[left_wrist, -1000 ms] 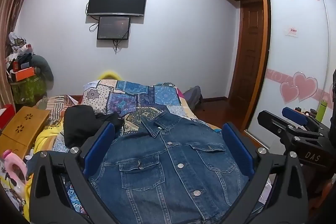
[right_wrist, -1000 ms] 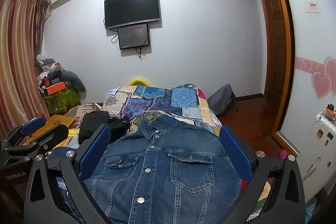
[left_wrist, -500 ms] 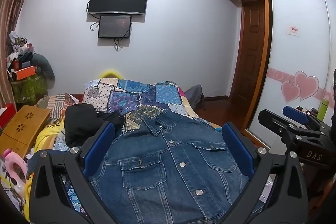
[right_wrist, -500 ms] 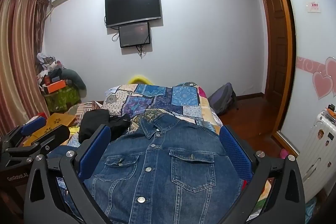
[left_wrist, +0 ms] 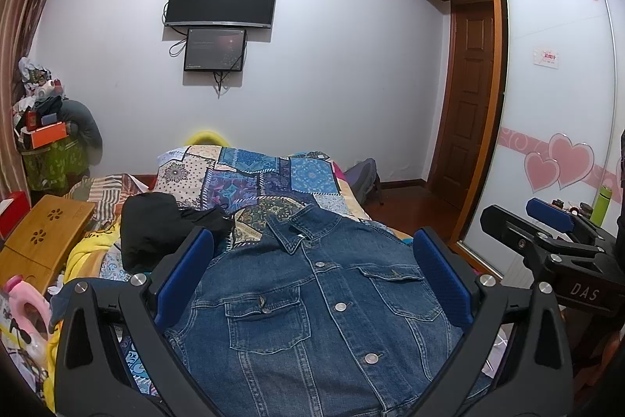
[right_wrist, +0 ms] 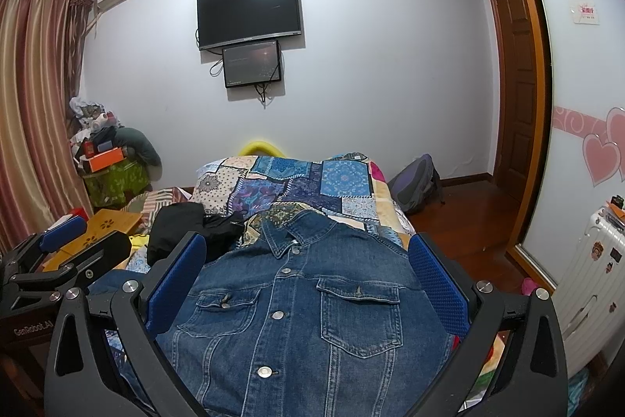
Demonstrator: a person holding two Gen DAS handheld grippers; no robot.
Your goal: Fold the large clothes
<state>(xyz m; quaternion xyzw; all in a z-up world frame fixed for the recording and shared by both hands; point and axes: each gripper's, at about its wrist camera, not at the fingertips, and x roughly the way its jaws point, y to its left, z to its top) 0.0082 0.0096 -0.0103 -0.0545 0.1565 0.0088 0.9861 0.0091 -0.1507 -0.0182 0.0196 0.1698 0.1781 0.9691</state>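
I have the bed (left_wrist: 250, 178) filling the lower half of both views, its patchwork quilt (right_wrist: 297, 182) running away toward the far wall. The jacket (left_wrist: 324, 303) lies flat on the quilt, front up, buttoned, collar pointing away from me, hem toward the cameras and partly cut off at the bottom edge. I can't see the sleeves clearly; they seem tucked under or hidden behind the gripper frames.

A black garment (left_wrist: 156, 229) sits bunched just beside the jacket's left shoulder, touching or nearly touching the denim.

My left gripper (left_wrist: 312, 284) hangs above the jacket's chest with its jaws spread wide and nothing between them. My right gripper (right_wrist: 308, 284) is the same: wide apart, holding nothing, above the cloth.

I judge that no fold has begun. The risks I see from here:
- Denim is stiff and heavy; a pinch on one layer near the hem may slip or drag the whole jacket instead of folding it.
- A reach for the left shoulder could snag the black garment and pull it into the fold.
- With the two grippers this close together, a careless sideways move could knock them together.
- The quilt is soft, so a deep pinch may catch it too.
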